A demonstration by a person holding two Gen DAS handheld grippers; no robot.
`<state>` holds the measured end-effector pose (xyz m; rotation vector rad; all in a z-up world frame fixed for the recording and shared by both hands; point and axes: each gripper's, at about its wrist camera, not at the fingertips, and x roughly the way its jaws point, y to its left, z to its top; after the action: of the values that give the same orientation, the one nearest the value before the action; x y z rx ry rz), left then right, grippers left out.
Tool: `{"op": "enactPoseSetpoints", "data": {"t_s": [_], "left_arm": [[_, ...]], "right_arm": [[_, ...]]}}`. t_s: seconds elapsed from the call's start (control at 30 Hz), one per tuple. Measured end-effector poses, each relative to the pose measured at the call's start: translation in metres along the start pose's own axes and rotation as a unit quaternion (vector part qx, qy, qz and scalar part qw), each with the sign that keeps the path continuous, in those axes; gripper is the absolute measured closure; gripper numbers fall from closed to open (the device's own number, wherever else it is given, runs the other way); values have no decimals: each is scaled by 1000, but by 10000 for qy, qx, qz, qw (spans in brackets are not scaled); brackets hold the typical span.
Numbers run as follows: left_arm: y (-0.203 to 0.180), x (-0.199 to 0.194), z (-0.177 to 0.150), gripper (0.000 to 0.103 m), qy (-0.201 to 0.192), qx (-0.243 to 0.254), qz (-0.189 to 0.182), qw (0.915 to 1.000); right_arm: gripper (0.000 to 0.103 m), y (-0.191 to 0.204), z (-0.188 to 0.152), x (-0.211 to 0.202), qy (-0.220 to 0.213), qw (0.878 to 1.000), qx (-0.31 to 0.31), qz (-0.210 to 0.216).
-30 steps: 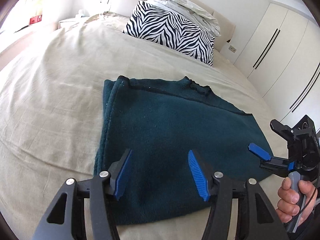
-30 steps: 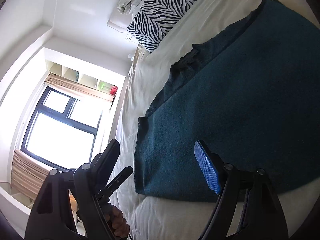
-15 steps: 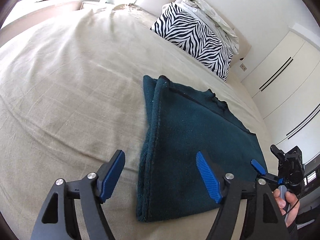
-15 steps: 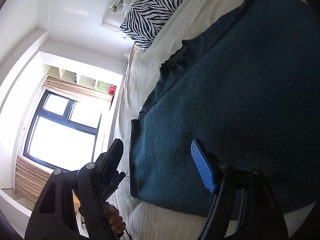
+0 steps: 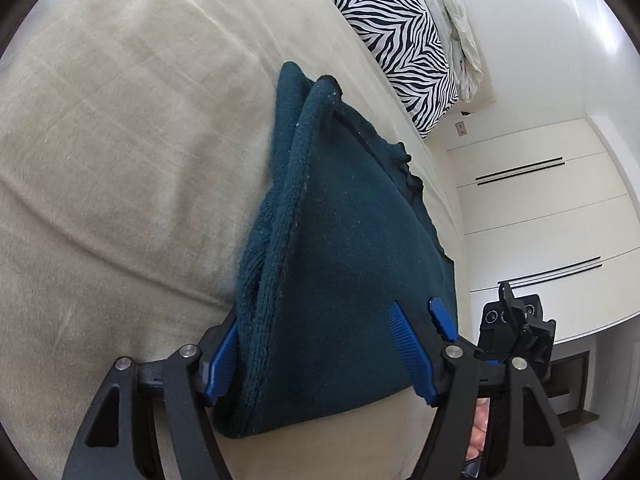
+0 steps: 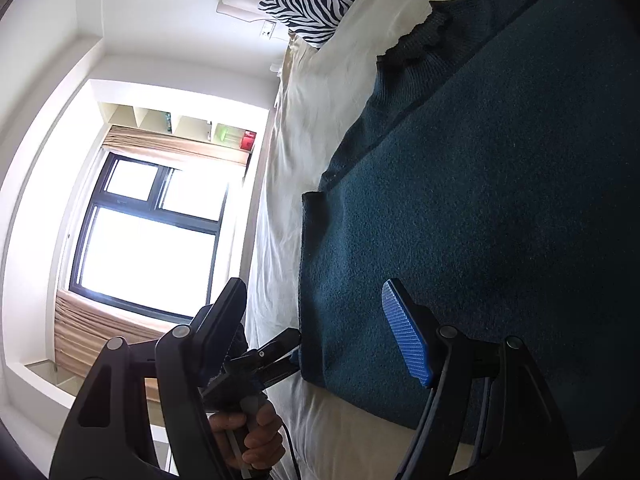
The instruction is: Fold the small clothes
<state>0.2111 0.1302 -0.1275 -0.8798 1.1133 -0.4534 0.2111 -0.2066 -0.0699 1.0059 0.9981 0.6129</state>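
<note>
- Sweater (image 5: 344, 280), dark teal knit, flat on beige bed cover (image 5: 120, 160), already folded w/ doubled edge along its left side; zebra pillow (image 5: 400, 32) well beyond, near headboard.
- Left gripper (image 5: 316, 354): jaws closing, straddling near-left corner; left pad touching or just beside the thick folded edge, right pad over top face, apart from cloth. Not gripping yet.
- Right gripper (image 6: 316, 336): jaws fairly wide, nothing between pads; hovering over near hem, further along to the right.
- Hand (image 6: 248, 432) on left tool's handle visible from right wrist cam.
- Step, prob: pinch both near corners for next fold toward collar.
- Get lower pad under ALL layers before closing; thick knit slips otherwise.
- Match right grip at same hem line, lift both evenly, keep edges aligned.
</note>
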Motion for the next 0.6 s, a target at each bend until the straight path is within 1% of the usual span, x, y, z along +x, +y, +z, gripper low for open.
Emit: {"op": "enactPoseSetpoints", "data": {"t_s": [0.07, 0.1, 0.13, 0.17, 0.2, 0.23, 0.37, 0.5, 0.6], "left_arm": [[3, 3, 3, 38, 86, -67, -71, 9999], [3, 4, 4, 45, 118, -66, -80, 9999], [3, 5, 4, 56, 153, -70, -117, 9998], [5, 6, 4, 64, 206, -116, -221, 9995], [10, 9, 4, 80, 277, -230, -329, 9988], [16, 10, 4, 90, 292, -346, -375, 9983], [25, 8, 1, 91, 193, -424, -496, 9977], [26, 4, 0, 92, 132, -432, -501, 9977], [32, 0, 0, 92, 59, -523, -578, 9969]], "right_arm": [[33, 5, 2, 8, 112, 9999, -60, 8], [33, 7, 2, 12, 154, 9999, -80, 6], [33, 9, 3, 16, 188, 9998, -93, -11], [33, 11, 4, 20, 220, 9997, -103, -20], [33, 12, 5, 25, 258, 9996, -104, -23], [33, 12, 6, 30, 299, 9995, -107, -41], [33, 15, 7, 51, 541, 9981, -201, -207], [33, 4, 10, 67, 726, 9960, -123, -504], [34, -3, 11, 70, 689, 9967, -50, -436]]}}
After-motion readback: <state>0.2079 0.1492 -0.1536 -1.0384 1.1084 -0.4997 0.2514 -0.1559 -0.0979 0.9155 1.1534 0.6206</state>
